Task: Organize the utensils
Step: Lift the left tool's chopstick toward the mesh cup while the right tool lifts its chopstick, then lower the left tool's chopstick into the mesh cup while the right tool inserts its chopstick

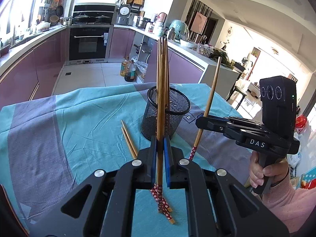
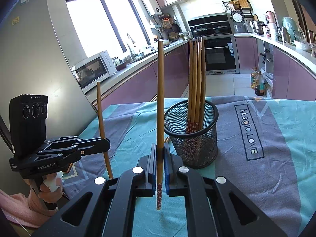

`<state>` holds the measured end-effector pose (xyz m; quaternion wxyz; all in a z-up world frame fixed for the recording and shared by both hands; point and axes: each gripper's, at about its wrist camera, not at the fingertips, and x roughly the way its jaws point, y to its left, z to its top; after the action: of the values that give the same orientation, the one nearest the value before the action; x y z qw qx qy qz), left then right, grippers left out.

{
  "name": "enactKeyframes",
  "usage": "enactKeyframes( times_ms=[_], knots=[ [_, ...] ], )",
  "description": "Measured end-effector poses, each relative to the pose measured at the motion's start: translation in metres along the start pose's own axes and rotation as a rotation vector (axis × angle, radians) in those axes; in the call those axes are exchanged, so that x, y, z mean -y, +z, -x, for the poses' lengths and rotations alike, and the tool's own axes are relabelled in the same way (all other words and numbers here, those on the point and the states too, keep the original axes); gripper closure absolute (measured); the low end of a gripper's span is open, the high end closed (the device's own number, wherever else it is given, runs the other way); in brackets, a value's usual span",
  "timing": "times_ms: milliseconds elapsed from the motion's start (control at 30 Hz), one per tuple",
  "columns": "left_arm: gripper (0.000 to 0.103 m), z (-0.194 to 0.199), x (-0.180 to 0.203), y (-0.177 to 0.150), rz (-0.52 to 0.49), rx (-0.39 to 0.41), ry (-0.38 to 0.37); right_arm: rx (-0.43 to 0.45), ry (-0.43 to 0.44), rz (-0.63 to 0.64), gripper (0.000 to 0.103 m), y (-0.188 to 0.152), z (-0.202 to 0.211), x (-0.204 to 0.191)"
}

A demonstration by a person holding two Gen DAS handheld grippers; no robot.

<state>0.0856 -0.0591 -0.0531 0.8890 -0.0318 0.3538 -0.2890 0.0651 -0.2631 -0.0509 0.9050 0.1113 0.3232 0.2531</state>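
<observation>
A black mesh cup (image 1: pixel 165 111) stands on the teal and grey cloth and holds several wooden chopsticks (image 2: pixel 195 83); the cup also shows in the right wrist view (image 2: pixel 192 136). My left gripper (image 1: pixel 160 144) is shut on an upright chopstick (image 1: pixel 160 106), just in front of the cup; it also shows in the right wrist view (image 2: pixel 105 144). My right gripper (image 2: pixel 160 152) is shut on another upright chopstick (image 2: pixel 160 98), left of the cup; it also shows in the left wrist view (image 1: pixel 201 121). More chopsticks lie on the cloth: a pair (image 1: pixel 128 140) left of the cup and some (image 1: pixel 165 207) under my left gripper.
The table cloth (image 2: pixel 266 138) carries a "Magic.LOVE" print to the right of the cup. Behind the table are the kitchen floor, purple cabinets, an oven (image 1: pixel 88 43) and oil bottles (image 1: pixel 129 70). A microwave (image 2: pixel 92 71) sits on the left counter.
</observation>
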Motion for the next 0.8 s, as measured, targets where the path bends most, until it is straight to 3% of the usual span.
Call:
enactKeyframes(
  times_ms=[800],
  knots=[
    [0.095,0.002,0.014,0.016,-0.019,0.039,-0.028,0.046,-0.006,0.015,0.097,0.011,0.011,-0.001]
  ],
)
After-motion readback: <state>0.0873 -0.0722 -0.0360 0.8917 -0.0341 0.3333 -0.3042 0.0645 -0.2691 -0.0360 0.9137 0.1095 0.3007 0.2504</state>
